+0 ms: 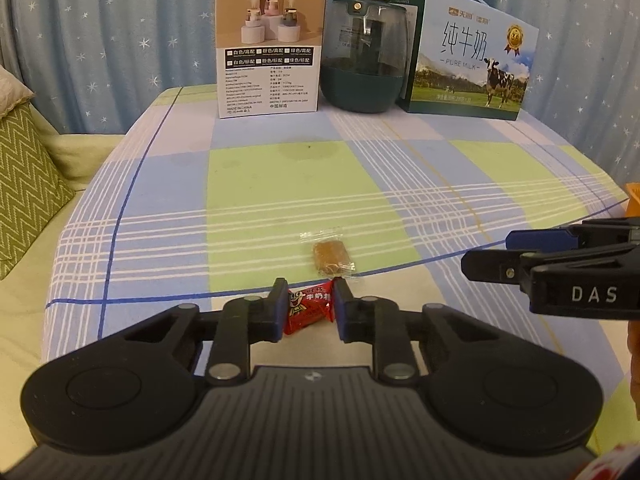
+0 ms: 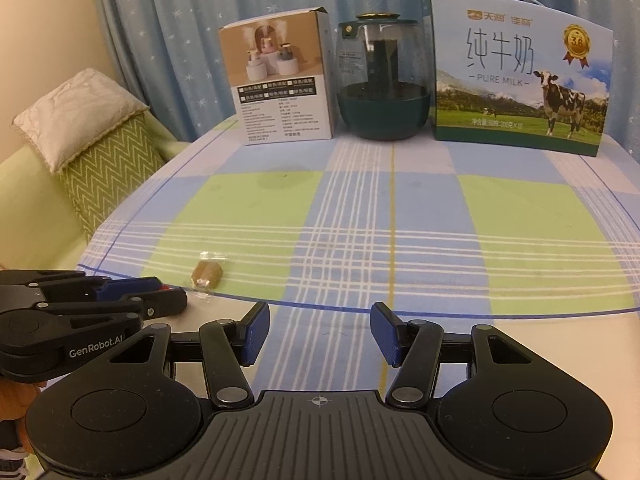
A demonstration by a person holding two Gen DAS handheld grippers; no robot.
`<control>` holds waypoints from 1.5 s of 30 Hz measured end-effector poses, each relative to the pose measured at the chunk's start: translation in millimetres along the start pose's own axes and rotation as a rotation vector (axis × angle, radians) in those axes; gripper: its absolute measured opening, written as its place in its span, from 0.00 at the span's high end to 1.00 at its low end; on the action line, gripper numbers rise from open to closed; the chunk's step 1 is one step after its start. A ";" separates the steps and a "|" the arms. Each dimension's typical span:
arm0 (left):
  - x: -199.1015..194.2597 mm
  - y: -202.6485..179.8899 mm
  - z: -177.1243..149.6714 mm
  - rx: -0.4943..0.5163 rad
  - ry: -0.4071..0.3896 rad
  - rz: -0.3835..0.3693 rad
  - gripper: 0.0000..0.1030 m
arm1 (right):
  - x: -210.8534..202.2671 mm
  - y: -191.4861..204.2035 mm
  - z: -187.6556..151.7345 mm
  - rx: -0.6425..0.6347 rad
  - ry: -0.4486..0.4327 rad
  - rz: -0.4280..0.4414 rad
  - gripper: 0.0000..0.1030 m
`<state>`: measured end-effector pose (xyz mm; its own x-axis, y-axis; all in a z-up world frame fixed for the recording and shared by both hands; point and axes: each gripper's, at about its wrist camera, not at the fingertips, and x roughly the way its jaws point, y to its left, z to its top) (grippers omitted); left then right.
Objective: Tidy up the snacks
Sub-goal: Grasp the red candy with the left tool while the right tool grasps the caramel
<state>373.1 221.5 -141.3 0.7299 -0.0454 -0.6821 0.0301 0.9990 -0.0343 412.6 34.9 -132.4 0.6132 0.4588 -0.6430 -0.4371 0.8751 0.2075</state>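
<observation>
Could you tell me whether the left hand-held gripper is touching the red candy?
Touching: in the left wrist view, the left hand-held gripper has both blue pads pressed against the red candy.

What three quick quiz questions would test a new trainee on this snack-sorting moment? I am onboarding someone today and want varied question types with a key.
1. True or false: the left hand-held gripper is shut on the red candy.
2. Multiple choice: what lies on the tablecloth just beyond the red candy? A) a banana B) a clear-wrapped brown candy C) a spoon
3. Fill in: the right hand-held gripper has its jaws ____, with nothing between them.

Key
1. True
2. B
3. open
</observation>
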 end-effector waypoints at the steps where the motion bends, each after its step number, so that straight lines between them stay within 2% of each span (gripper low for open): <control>1: -0.4 -0.7 -0.4 0.005 0.003 0.003 0.80 | 0.1 1.0 0.2 0.000 -0.002 0.004 0.45; 8: -1.3 -0.8 -3.2 0.023 -0.002 0.010 0.80 | 0.5 3.3 1.1 0.002 0.000 0.015 0.45; 14: 2.5 -1.9 -7.0 0.027 0.000 0.038 0.75 | 1.6 4.1 2.9 0.008 -0.001 0.020 0.45; 19: -0.2 4.6 -6.2 -0.024 -0.001 0.053 0.82 | 2.0 6.9 4.8 0.008 -0.009 0.035 0.45; 25: -14.0 22.1 -2.5 -0.101 -0.008 0.130 0.83 | 9.3 20.2 6.2 -0.025 -0.022 0.089 0.45; 31: -21.2 35.4 -4.4 -0.153 -0.012 0.165 0.83 | 25.1 40.2 6.4 -0.054 -0.028 0.173 0.45; 35: -22.4 40.4 -8.0 -0.178 -0.007 0.177 0.83 | 39.9 53.0 7.3 -0.067 -0.023 0.212 0.54; 41: -21.4 43.2 -12.5 -0.202 -0.003 0.181 0.83 | 61.2 64.0 7.2 -0.084 -0.018 0.200 0.56; 45: -18.9 42.2 -13.9 -0.200 0.003 0.184 0.83 | 66.8 71.4 6.2 -0.121 -0.050 0.187 0.59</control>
<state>351.1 264.4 -140.0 0.7088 0.1368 -0.6920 -0.2391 0.9695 -0.0532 426.5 129.1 -156.0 0.5449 0.6207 -0.5638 -0.6197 0.7510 0.2278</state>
